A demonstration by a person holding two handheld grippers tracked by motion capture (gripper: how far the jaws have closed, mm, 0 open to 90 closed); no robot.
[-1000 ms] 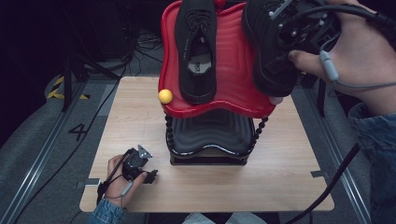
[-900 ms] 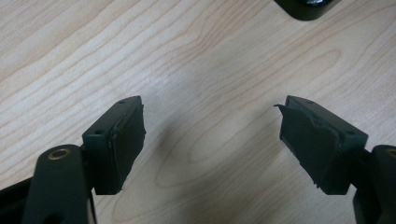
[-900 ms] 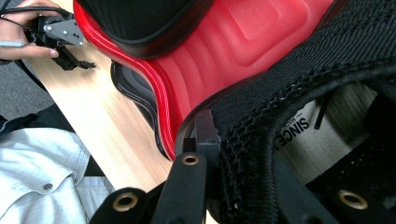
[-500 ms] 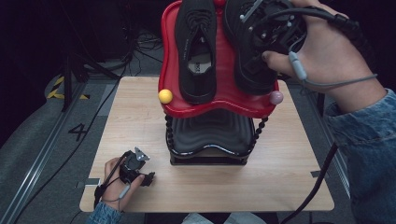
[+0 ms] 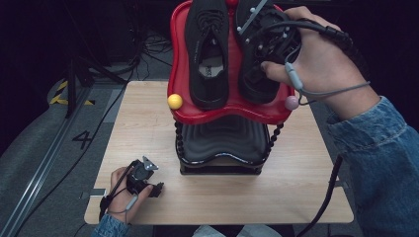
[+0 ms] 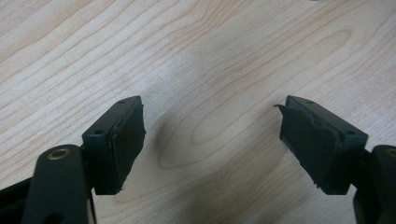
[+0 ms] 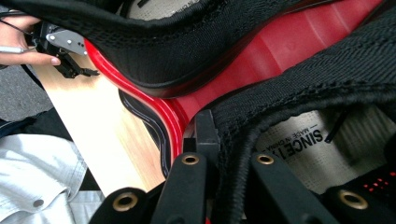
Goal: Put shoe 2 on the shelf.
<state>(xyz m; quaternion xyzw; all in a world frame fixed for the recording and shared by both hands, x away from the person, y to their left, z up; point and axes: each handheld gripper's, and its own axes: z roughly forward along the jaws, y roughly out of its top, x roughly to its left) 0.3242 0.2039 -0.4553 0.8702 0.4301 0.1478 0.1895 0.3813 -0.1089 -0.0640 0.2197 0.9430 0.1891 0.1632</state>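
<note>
Up top, the right hand-held gripper (image 5: 257,74) pinches the second black shoe's (image 5: 252,81) collar on the red tray (image 5: 179,74), crowding its twin (image 5: 210,54); the left hand-held gripper (image 6: 212,144) rests spread on the desk (image 5: 143,128).

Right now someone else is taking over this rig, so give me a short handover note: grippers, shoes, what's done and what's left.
Right gripper: shut on the collar of the right shoe, over the red tray.
Left gripper: open, empty, resting low on the wooden table.
Left shoe: lies on the red tray.
Done: one shoe placed, second gripped above the tray beside it.
Left: probably settle the second shoe, release it, withdraw.
</note>
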